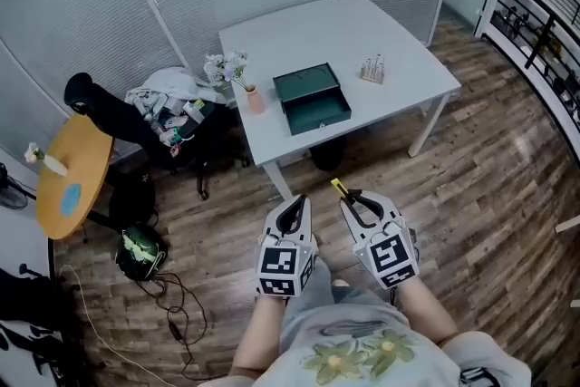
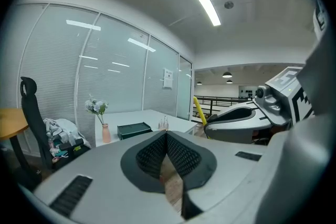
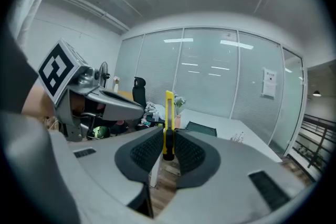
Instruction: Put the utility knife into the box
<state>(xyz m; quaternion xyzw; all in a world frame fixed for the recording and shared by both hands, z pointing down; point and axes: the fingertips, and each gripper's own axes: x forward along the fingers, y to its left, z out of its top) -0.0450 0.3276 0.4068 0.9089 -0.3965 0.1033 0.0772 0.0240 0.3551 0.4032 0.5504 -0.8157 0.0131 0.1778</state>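
Person facing a white table (image 1: 390,32), with left gripper (image 1: 296,204) and right gripper (image 1: 355,198) held side by side near the body.
Right gripper's jaws are clamped on the yellow utility knife (image 3: 168,123), which sticks out past the jaw tips. Left gripper's jaws are pressed together with nothing between them. On the far table sits the dark green box (image 1: 313,98), open on top, with a small vase of flowers (image 1: 254,95) just to its left. Knife and box are well apart, with wood floor between them.
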